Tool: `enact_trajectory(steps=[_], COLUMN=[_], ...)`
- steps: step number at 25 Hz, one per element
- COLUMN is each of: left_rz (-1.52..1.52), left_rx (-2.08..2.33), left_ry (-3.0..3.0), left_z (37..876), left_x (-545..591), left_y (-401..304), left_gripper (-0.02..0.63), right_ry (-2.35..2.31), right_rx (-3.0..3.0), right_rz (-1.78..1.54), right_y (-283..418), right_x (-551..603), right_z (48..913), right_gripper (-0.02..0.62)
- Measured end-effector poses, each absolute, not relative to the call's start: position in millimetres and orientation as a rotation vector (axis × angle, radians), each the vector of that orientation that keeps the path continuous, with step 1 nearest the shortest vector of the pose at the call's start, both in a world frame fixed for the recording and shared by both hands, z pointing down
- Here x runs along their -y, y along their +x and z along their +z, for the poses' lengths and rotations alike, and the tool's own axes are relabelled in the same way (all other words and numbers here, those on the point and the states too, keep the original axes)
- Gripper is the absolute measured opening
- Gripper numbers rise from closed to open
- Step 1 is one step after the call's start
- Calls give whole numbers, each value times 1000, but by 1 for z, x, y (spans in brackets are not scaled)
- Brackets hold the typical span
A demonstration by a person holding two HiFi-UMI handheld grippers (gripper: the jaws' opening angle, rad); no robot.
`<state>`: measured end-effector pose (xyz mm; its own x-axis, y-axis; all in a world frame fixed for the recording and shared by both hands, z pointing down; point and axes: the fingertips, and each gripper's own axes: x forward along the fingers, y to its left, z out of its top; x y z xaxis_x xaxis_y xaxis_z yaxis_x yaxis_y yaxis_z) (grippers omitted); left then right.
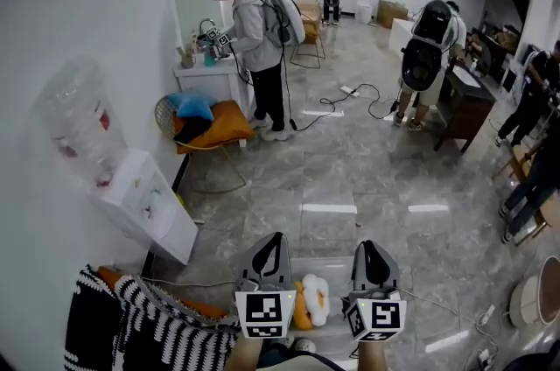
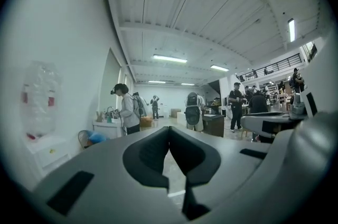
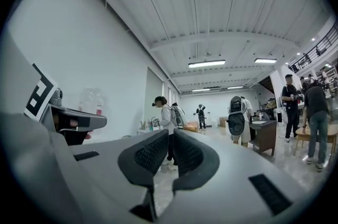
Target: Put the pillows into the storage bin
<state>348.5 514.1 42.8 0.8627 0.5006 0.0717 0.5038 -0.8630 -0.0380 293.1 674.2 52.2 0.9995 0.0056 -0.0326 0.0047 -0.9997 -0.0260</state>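
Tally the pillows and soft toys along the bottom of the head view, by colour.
Black-and-white striped pillow: 1
Orange pillow, partly under the striped one: 1
White-and-orange soft toy: 1
Total: 3

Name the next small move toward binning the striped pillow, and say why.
Probably open the left gripper and lower it leftward to the black-and-white striped pillow. Both it and the right gripper are raised with jaws together on nothing, and that pillow lies outside what looks like a clear bin, nearest the left gripper.
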Motion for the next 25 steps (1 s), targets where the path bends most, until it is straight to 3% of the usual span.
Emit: enact_trajectory(steps=[25], left_rz=[-41], left_rx=[875], left_ry=[-2960], left_z=[23], left_x=[-541], left_y=[319], left_gripper=[14], right_ry=[-3122], right_rx=[75], right_rz=[105], right_y=[264], right_x=[-705], right_z=[31], right_gripper=[21])
